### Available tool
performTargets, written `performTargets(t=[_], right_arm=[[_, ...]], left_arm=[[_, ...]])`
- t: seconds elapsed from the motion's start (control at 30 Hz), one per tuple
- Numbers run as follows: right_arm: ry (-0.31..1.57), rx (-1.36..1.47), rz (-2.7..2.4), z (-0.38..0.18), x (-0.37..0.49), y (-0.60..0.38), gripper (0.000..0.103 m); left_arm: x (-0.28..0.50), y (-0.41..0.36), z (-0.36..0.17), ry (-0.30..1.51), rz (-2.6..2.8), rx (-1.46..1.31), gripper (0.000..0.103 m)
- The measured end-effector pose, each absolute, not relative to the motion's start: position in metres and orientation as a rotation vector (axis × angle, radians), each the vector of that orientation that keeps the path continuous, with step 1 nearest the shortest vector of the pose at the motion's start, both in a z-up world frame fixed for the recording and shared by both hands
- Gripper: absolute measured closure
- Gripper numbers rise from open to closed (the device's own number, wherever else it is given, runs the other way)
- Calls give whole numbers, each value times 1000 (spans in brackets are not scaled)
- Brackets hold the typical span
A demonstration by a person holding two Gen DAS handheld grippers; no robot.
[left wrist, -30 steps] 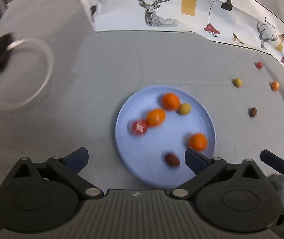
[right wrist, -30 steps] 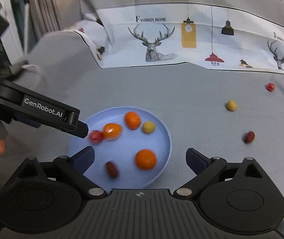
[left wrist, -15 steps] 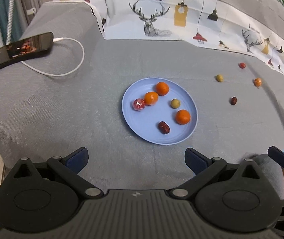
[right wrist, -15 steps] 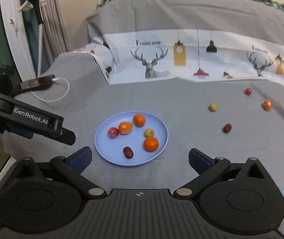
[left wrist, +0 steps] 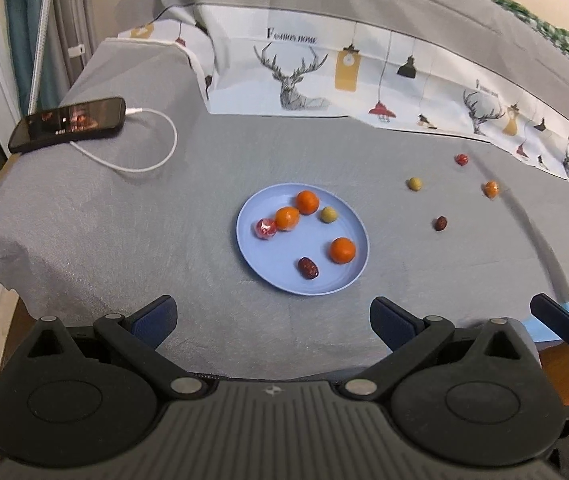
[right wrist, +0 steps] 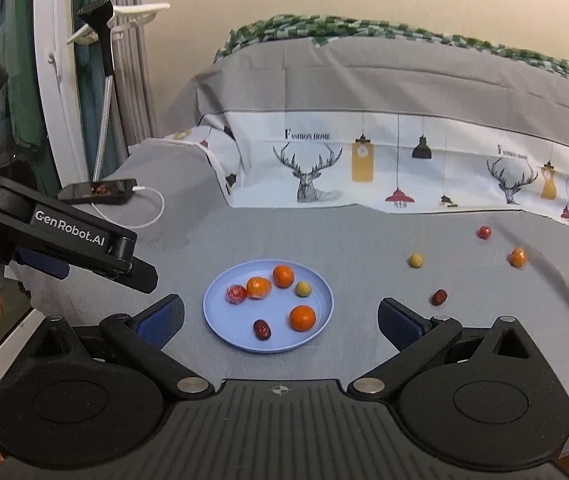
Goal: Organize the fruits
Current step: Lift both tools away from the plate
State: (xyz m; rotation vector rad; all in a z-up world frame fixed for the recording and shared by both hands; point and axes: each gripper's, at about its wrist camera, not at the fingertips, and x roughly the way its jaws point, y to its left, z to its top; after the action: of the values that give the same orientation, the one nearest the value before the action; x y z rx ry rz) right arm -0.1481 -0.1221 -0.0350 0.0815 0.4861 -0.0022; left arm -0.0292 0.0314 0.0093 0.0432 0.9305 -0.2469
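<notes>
A blue plate (left wrist: 268, 272) (right wrist: 220, 320) lies on the grey cloth and holds several fruits: three oranges, a red one (left wrist: 265, 229), a yellow-green one (left wrist: 328, 214) and a dark date (left wrist: 308, 268). Loose on the cloth to the right lie a date (left wrist: 440, 223) (right wrist: 439, 297), a yellow-green fruit (left wrist: 415, 183), a red fruit (left wrist: 461, 159) and an orange one (left wrist: 491, 189). My left gripper (left wrist: 272, 318) is open and empty, near the front edge, back from the plate. My right gripper (right wrist: 280, 318) is open and empty, also back from the plate.
A phone (left wrist: 68, 124) with a white cable (left wrist: 156, 156) lies at the far left of the cloth. A deer-print cloth (left wrist: 364, 80) rises at the back. The left gripper's arm (right wrist: 64, 240) shows at the left of the right wrist view.
Both grippers have pulled back and up from the plate; the plate and fruits look smaller and farther. The phone and bed edge have come into view. Both stay open.
</notes>
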Motion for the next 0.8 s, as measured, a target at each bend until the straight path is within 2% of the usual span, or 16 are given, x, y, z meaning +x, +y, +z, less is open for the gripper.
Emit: performTargets(t=[0.8], right_arm=[[421,57,-10,-28,-171,-121,1]], left_arm=[[-51,32,21,893,-237,27,0]])
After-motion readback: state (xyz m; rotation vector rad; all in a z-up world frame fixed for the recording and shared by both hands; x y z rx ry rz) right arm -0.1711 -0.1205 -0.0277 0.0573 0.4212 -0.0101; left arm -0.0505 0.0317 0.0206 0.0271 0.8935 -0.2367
